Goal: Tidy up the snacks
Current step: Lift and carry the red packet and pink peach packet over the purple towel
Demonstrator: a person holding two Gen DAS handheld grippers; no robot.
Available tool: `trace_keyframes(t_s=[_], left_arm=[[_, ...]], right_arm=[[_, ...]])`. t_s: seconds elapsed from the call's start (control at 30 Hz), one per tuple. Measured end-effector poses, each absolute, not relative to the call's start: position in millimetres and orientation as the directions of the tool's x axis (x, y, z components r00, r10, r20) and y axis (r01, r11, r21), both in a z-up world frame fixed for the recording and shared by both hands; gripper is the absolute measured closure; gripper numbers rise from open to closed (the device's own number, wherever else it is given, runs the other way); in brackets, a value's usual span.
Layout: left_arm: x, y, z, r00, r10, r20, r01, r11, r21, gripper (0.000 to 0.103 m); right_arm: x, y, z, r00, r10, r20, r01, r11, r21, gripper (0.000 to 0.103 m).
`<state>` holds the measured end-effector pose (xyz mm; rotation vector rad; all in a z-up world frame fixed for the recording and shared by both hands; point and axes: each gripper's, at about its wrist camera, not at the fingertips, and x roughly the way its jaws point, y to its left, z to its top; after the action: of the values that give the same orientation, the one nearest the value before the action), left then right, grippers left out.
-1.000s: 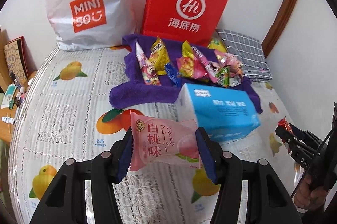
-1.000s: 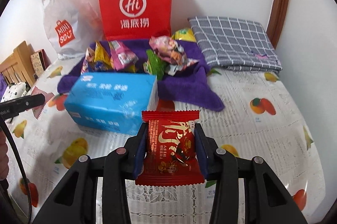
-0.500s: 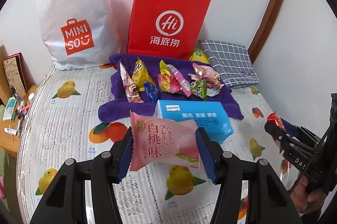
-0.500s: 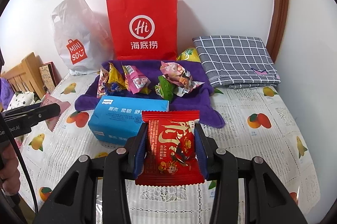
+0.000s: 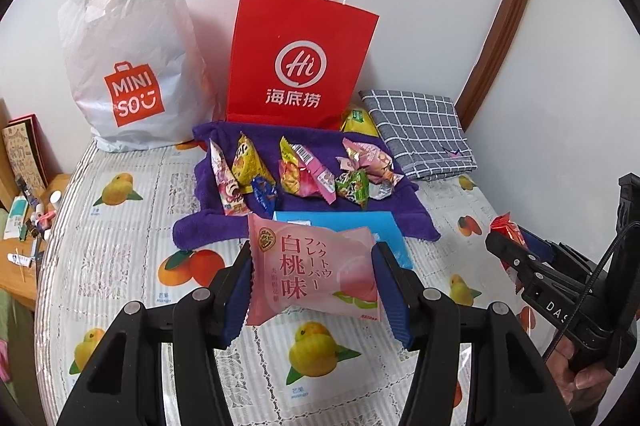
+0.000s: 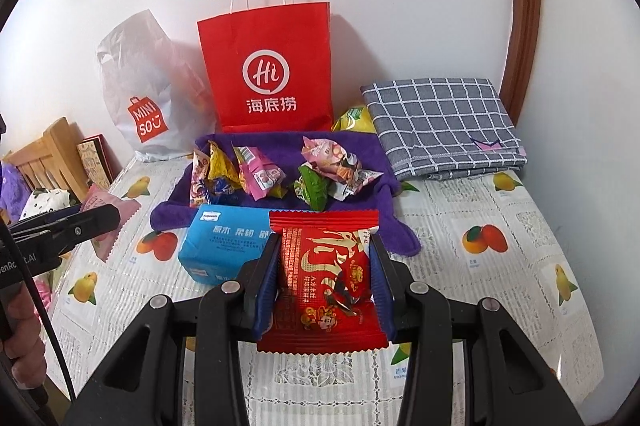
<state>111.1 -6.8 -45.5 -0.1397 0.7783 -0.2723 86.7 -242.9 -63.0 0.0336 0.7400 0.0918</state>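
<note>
Looking past both grips: the red paper carrier bag (image 6: 268, 66) and the white plastic shopping bag (image 5: 132, 54) stand upright at the wall, well beyond the purple towel (image 6: 360, 150) with its loose wrapped snacks. Your left gripper (image 5: 312, 278) is clenched on the pink peach-flavour snack packet (image 5: 312, 274), long axis across the jaws. Your right gripper (image 6: 324, 274) grips the red foil snack packet (image 6: 324, 278), long axis running away from you. The red bag lies nearly dead ahead of the right hand; the white one sits nearer your left.
</note>
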Motion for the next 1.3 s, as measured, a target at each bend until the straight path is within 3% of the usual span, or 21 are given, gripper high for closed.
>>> trace_keyframes(t_s=[0.4,0.8,1.3], left_arm=[[131,-9,-40,0.677,-0.305,-0.669,0.202,0.952,-0.230,0.048],[139,-5,-36,0.681,-0.253,-0.687,0.200,0.967,-0.158,0.048],[167,-16,-45,0.669,-0.263,-0.695,0.195,0.965,-0.178,0.048]], right_arm=[[104,-248,-50,0.740,0.115,-0.662,-0.080,0.993,0.083,0.062],[116,-255,-51,0.725,0.125,-0.677,-0.086,0.992,0.091,0.062],[142,-257,-57,0.722,0.141,-0.677,-0.092,0.990,0.108,0.062]])
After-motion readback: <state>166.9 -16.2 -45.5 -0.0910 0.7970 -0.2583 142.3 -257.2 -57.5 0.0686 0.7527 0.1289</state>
